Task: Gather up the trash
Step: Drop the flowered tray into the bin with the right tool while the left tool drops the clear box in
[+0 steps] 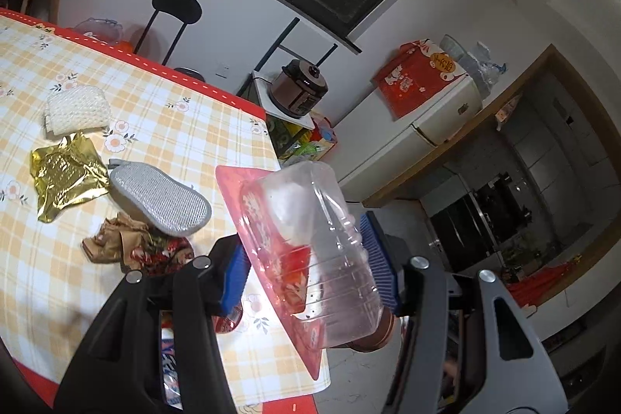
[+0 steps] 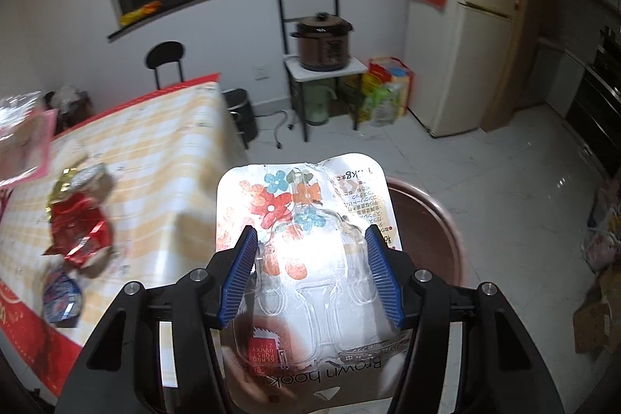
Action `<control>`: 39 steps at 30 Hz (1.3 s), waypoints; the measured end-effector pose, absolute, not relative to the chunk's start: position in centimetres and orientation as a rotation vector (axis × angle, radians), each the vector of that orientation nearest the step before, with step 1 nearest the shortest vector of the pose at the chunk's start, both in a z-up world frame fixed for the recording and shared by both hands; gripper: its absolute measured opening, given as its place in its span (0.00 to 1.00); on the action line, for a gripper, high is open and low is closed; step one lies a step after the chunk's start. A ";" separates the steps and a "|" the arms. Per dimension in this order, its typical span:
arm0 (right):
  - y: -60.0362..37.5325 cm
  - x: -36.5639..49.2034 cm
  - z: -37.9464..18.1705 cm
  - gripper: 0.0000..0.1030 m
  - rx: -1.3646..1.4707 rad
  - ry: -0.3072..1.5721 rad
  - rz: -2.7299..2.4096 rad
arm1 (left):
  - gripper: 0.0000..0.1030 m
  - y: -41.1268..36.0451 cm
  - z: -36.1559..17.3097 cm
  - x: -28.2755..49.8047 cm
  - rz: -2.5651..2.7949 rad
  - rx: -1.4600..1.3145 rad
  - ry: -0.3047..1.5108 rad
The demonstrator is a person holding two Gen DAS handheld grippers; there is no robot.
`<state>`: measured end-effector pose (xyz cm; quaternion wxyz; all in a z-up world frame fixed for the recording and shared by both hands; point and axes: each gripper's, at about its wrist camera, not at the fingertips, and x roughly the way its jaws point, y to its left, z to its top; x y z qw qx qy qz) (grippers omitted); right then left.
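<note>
My left gripper (image 1: 306, 270) is shut on a clear plastic blister pack with a pink-red backing card (image 1: 306, 243), held past the table's corner. My right gripper (image 2: 310, 270) holds a white hook package with flower print and a clear blister (image 2: 310, 220) between its blue pads, above a brown round bin (image 2: 431, 231) on the floor. On the yellow checked tablecloth (image 1: 163, 127) lie a gold foil wrapper (image 1: 66, 177), a crumpled brown and red wrapper (image 1: 132, 247), a grey sponge (image 1: 161, 198) and a white mesh pad (image 1: 75, 109). A red foil wrapper (image 2: 79, 227) and a blue packet (image 2: 62, 297) show in the right wrist view.
A black chair (image 1: 176, 6) stands behind the table. A brown cooker (image 2: 324, 41) sits on a small rack by a white fridge (image 2: 465, 37). Bags (image 2: 384, 92) stand beside the rack. A cardboard box (image 2: 597, 305) lies at the right on the tiled floor.
</note>
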<state>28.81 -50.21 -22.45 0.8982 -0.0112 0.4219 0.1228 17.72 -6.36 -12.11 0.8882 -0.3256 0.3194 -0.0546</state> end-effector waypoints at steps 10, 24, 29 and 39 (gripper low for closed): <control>-53.2 33.2 -25.3 0.56 0.027 0.911 0.262 | 0.54 -10.9 -12.4 18.5 -0.057 -0.636 0.701; -57.0 31.4 -19.7 0.95 0.089 0.776 0.247 | 0.54 -18.5 -12.0 22.2 -0.158 -0.547 0.743; -59.4 29.2 -17.0 0.95 0.080 0.725 0.192 | 0.54 -22.1 -12.5 24.2 -0.223 -0.529 0.767; -66.6 24.8 -14.2 0.95 0.095 0.679 0.101 | 0.54 -30.3 -14.6 27.8 -0.357 -0.499 0.819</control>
